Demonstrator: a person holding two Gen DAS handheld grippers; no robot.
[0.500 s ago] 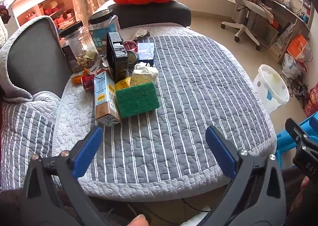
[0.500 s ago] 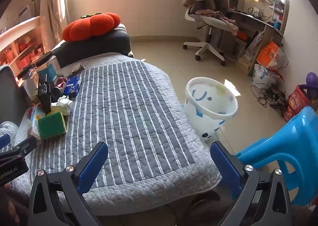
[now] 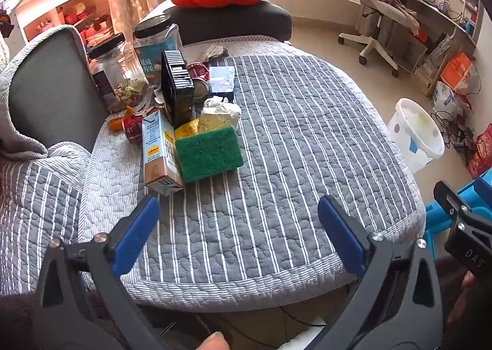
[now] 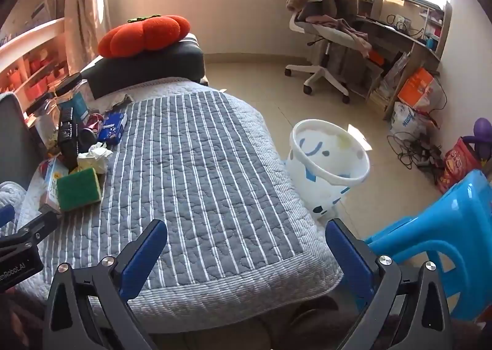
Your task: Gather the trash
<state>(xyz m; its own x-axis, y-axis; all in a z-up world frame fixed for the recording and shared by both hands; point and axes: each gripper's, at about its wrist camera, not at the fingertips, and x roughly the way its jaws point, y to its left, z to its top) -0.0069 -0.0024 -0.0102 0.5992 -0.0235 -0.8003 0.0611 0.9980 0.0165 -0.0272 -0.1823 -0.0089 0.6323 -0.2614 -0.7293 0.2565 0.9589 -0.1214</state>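
I have both claws hanging over the near edge of the table, which is covered with a grey quilted cloth with white stripes. My left claw stands spread to its full width with nothing between its blue pads, and my right claw is just as wide and just as bare.

The trash sits in a cluster at the left side of the table. Nearest me is a green scouring sponge with a yellow back, leaning against a tall beige drink carton with a yellow label that lies on its side. Just behind the sponge is a crumpled wad of white paper, and behind that a black ribbed box standing upright. Beside the box I can see a red tin can on its side and a flat blue packet. Two clear jars with black lids stand at the far left.

On the floor to the right of the table stands a white plastic bin with blue marks, well apart from the cluster. A bright blue plastic stool is close to my right claw.
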